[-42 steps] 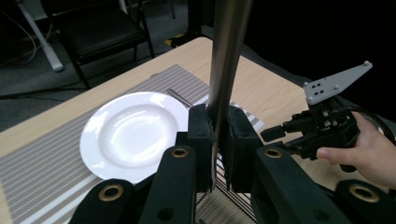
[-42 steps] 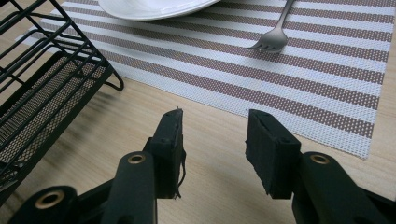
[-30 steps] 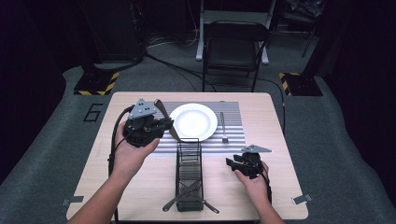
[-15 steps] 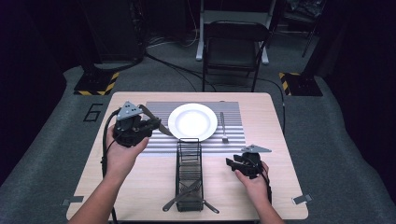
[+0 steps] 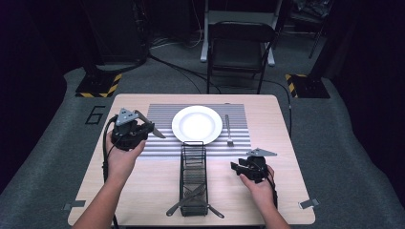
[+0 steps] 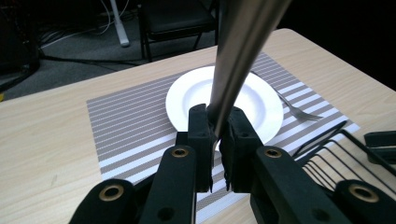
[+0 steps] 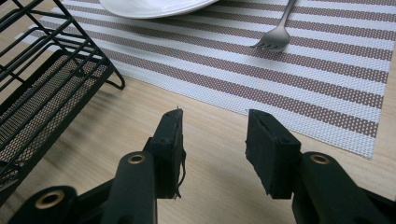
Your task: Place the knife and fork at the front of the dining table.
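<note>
Jaws clamped around knife (image 6: 236,60) handle.

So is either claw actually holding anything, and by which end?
The left claw grips a knife at one end; which end cannot be told, since the pads hide it. The right claw is open, holding nothing.

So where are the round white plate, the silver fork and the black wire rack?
Round white plate (image 5: 197,124), high view, centre.
Silver fork (image 5: 229,130), high view, handle.
Black wire rack (image 5: 193,179), high view, mesh floor.
</note>
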Available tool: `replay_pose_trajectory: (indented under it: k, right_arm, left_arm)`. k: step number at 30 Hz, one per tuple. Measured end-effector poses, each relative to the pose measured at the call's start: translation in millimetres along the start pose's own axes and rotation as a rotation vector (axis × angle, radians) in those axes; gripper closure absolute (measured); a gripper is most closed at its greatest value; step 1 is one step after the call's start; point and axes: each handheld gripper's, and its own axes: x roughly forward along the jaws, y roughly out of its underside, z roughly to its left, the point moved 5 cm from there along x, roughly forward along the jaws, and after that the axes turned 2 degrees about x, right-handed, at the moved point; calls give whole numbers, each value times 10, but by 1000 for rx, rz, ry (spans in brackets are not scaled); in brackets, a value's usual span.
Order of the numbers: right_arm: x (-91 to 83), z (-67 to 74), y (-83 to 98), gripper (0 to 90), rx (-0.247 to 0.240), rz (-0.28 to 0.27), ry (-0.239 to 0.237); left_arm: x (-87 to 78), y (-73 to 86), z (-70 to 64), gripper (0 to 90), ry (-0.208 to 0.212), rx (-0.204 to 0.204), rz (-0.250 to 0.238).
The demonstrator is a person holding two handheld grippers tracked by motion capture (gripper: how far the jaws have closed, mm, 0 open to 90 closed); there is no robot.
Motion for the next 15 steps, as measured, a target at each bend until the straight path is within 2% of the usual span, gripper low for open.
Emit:
replay_pose_trajectory:
  k: [10,15]
  right_arm:
    - [2,1,-1,561,-4,-4,5]
    - [-2,3,0,560,-5,-9,6]
  left_arm:
    - [111,260,167,827,-33,-41,34]
    - [147,376,218,827,-43,-47,49]
